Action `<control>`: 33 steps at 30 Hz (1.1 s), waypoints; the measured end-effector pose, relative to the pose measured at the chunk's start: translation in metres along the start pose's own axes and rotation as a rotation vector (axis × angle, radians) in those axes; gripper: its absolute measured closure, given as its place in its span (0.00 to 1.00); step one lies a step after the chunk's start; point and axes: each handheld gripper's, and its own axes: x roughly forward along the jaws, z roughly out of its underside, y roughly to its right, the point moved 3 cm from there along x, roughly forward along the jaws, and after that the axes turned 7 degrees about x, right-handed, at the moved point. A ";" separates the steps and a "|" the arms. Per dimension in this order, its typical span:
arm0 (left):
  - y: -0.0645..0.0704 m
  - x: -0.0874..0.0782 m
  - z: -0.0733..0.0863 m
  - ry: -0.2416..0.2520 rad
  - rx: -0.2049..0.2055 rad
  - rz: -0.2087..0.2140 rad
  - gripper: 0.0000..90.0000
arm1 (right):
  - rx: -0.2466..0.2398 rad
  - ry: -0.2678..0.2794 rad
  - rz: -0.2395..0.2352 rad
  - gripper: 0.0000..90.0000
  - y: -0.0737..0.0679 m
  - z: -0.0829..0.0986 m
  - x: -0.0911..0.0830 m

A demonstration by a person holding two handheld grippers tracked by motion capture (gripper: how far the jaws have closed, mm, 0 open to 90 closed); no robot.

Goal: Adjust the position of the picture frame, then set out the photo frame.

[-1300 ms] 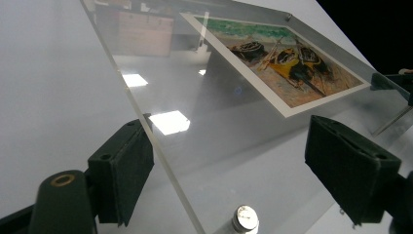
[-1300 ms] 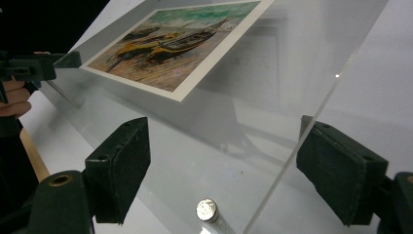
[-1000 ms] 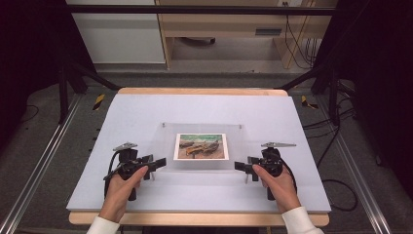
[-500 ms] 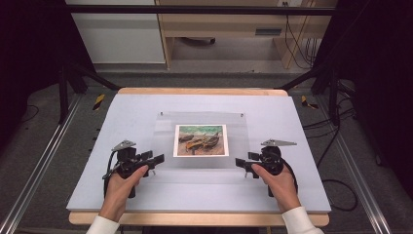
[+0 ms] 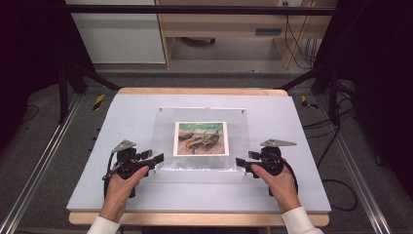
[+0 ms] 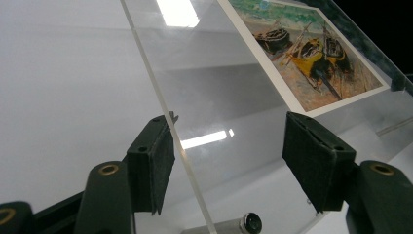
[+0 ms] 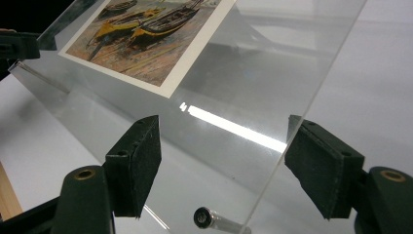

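Both forearms come in low from the near edge of the table, hands wrapped round the handles, wrists flat. The left gripper points inward at the clear acrylic sheet, at its near-left corner; the right gripper mirrors it at the near-right corner. In the left gripper view the sheet's edge runs between the jaws, touching the left pad w/ the other pad well clear, so that gripper is released, not clamped. Same in the right gripper view: jaws spread wide, sheet edge between them, near the right pad, no squeeze. The sheet sits mid-table, near edge seemingly raised off the surface, a boat picture at its centre. A small metal standoff sits just under the sheet near the left gripper, another near the right one. Plenty of bare table left, right & beyond the sheet; less room on the near side by the hands. Table top is pale grey-white w/ a wooden rim; beyond it grey floor, a wooden bench, cables.
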 end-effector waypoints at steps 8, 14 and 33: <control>0.004 -0.003 -0.003 0.025 0.036 -0.013 0.40 | -0.016 0.007 0.006 0.33 -0.001 0.001 -0.002; 0.002 0.000 -0.001 0.008 0.031 -0.009 0.41 | -0.032 0.021 0.030 0.35 -0.001 -0.002 -0.001; -0.006 0.017 -0.009 0.035 0.027 -0.013 0.41 | -0.019 0.052 0.043 0.35 0.008 -0.010 0.006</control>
